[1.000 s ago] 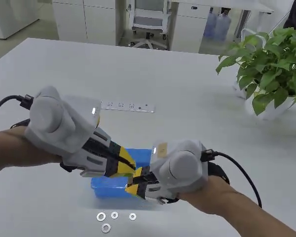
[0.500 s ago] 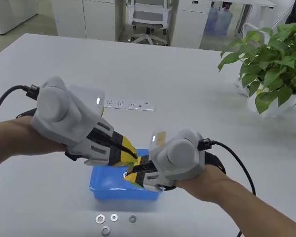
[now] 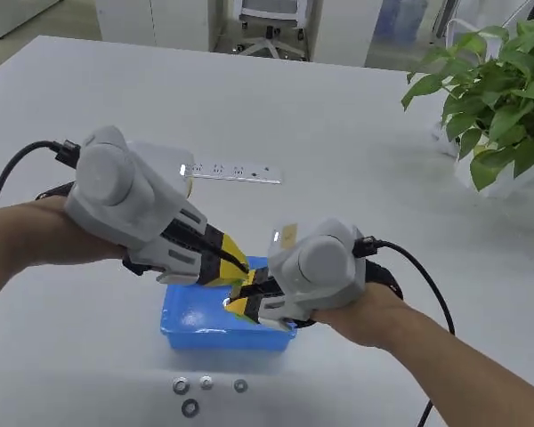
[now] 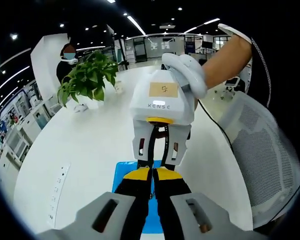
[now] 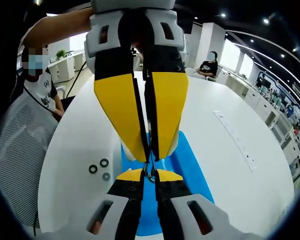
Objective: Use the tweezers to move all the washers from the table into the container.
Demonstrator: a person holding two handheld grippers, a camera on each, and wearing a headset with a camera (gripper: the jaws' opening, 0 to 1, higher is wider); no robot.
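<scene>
Two hand-held grippers meet tip to tip above a blue container (image 3: 222, 336) on a white surface (image 3: 356, 151). The left gripper (image 3: 234, 267) reaches in from the left and the right gripper (image 3: 240, 305) from the right. They were nose to nose over the container one second ago as well.

In the right gripper view, the left gripper's yellow fingers (image 5: 165, 110) are pressed together on the thin tweezers (image 5: 150, 169). The tweezers run down between the fingers and end above the container's blue floor. The right gripper's own fingers (image 5: 167, 176) are drawn together, with their yellow tips meeting at the tweezers' end. A small metallic glint sits there. I cannot tell whether it is a washer or the tweezers' tip.

Four washers (image 3: 206, 383) lie in a loose cluster on the surface, just outside the container's near wall. It is the same count and arrangement as in both earlier head views. A white power strip (image 3: 231, 172) lies beyond the grippers, and a leafy plant (image 3: 498, 98) stands at the far right.
</scene>
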